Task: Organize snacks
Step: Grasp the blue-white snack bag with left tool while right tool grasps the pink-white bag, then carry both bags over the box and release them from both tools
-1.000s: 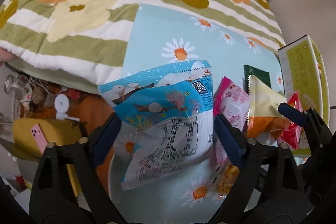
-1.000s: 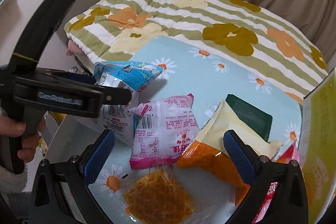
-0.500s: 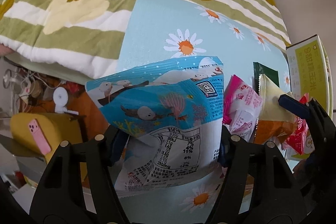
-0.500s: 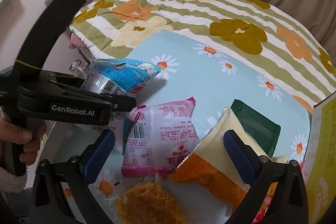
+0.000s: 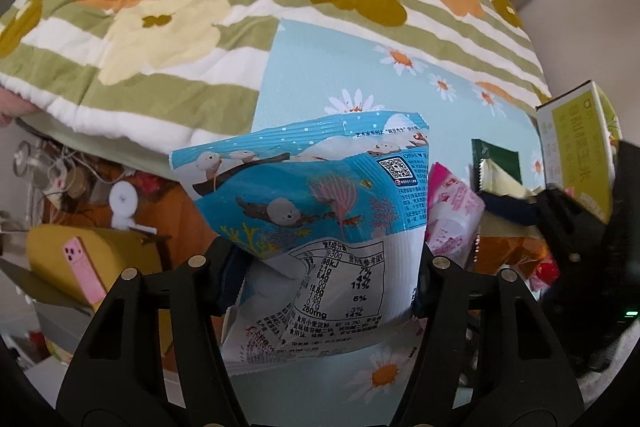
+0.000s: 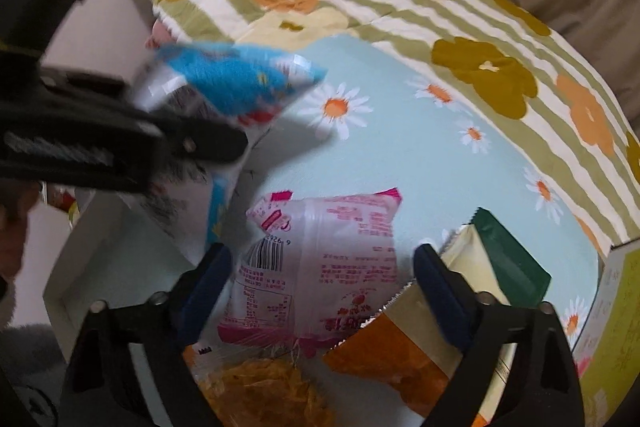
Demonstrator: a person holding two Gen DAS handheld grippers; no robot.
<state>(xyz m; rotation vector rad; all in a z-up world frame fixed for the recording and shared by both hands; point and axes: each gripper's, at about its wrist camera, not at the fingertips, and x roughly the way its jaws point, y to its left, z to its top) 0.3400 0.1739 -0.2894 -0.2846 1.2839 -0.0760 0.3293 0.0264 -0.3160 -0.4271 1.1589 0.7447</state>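
Two tools at work: left tool (image 5: 324, 279) pinches the blue crinkly snack bag (image 5: 316, 195), lifting it clear; right tool (image 6: 320, 291), jaws wide, straddles the pink-and-white plastic packet (image 6: 320, 267).

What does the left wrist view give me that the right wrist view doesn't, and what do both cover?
Only the left wrist view: the blue snack bag's printed nutrition panel, sharp, pinched in the left claw, and the pink phone on a yellow cushion off the table edge.

Only the right wrist view: the clear bag of orange shreds and the right claw open around the pink-and-white packet.

Both: blue bag, pink packet, cream-and-orange packet, dark green packet, yellow-green box, daisy tablecloth, floral quilt.
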